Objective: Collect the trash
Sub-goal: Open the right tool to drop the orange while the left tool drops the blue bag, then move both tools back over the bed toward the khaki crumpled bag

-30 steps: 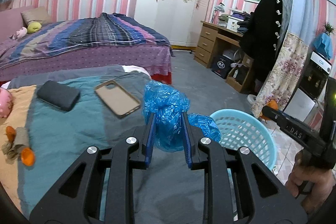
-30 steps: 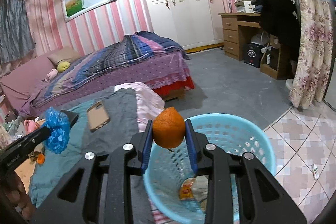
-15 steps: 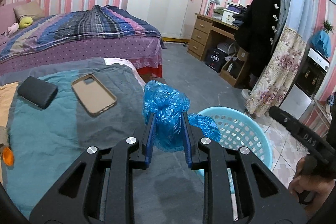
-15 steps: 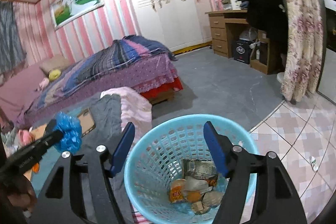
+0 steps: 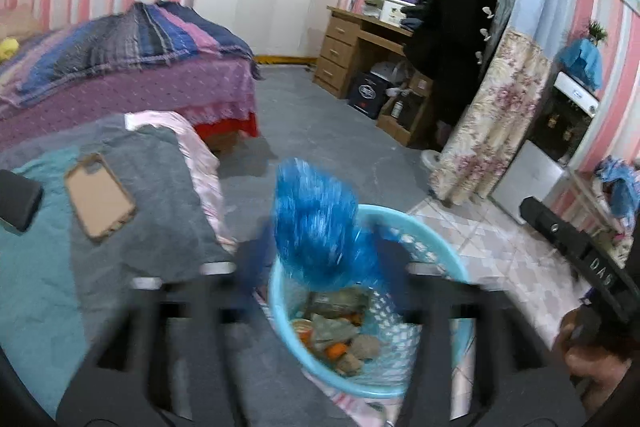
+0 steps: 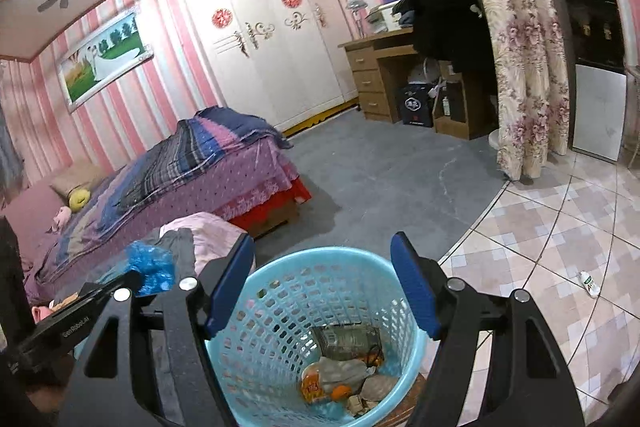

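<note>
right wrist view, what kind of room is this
Most likely a home bedroom: a bed with a striped blanket, a tall white wardrobe, and a wooden desk with drawers against pink striped walls. A blue trash basket sits in the foreground.

The left claw (image 5: 316, 259) is smeared by motion blur, its two fingers spread either side of a crumpled blue plastic bag (image 5: 316, 223) above the rim of a light-blue basket (image 5: 420, 231) holding wrappers and orange peel. A tan phone case (image 5: 98, 197) lies on the bed (image 5: 48, 267) at left.
</note>
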{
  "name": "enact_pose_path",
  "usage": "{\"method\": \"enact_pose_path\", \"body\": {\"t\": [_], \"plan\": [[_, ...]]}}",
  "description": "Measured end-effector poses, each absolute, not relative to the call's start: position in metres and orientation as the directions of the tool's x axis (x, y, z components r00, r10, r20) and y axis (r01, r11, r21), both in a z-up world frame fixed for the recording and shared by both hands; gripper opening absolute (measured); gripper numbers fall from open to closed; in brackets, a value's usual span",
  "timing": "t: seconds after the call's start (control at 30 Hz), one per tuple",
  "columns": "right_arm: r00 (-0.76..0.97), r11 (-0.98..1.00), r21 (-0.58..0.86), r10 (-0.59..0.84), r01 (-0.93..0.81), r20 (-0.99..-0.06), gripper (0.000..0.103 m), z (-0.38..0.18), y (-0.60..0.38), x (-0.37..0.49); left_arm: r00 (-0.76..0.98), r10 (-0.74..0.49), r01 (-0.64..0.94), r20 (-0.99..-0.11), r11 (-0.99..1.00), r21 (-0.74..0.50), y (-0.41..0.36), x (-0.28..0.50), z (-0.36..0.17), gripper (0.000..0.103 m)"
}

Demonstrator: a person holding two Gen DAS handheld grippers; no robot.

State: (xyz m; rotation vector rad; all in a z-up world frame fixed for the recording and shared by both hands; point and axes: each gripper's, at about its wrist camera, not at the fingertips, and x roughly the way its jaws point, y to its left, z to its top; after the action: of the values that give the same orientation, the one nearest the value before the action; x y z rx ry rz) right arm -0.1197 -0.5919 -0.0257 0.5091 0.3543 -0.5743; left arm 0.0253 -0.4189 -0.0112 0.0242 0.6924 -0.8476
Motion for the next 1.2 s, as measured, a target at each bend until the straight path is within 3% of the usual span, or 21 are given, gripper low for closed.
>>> {"method": "enact_pose_path", "body": {"t": [0.03, 0.07, 0.53, 0.83, 1.1, 1.2], "plan": [[0.788, 0.722, 0.360, -0.420, 0.591, -0.450, 0.070, -0.026, -0.593, -0.122, 0.475, -0.675, 0.684, -0.564, 0.687, -0.246, -0.416, 0.025, -0.010, 0.087], [0.791, 0.722, 0.366, -0.415, 0.587, -0.450, 0.070, -0.027, -0.595, -0.123, 0.494, -0.672, 0.671, -0.552, 0.699, -0.250, -0.412, 0.026, -0.009, 0.088], [0.842, 0.815, 0.327, -0.318, 0.478, -0.436, 0.070, -0.019, -0.564, -0.099, 0.664, -0.535, 0.520, -0.522, 0.832, -0.192, -0.282, 0.047, 0.009, 0.089], [0.885, 0.914, 0.242, -0.206, 0.327, -0.418, 0.070, -0.006, -0.491, -0.059, 0.819, -0.321, 0.294, -0.475, 0.947, -0.132, -0.128, 0.050, 0.012, 0.096], [0.906, 0.972, 0.192, -0.043, 0.135, -0.420, 0.070, 0.002, -0.399, -0.015, 0.843, -0.082, 0.007, -0.532, 0.990, -0.142, 0.020, 0.086, -0.017, 0.097], [0.899, 0.987, 0.144, 0.002, 0.068, -0.438, 0.070, 0.005, -0.357, 0.005, 0.822, -0.071, -0.032, -0.565, 0.985, -0.170, 0.049, 0.097, -0.030, 0.097]]}}
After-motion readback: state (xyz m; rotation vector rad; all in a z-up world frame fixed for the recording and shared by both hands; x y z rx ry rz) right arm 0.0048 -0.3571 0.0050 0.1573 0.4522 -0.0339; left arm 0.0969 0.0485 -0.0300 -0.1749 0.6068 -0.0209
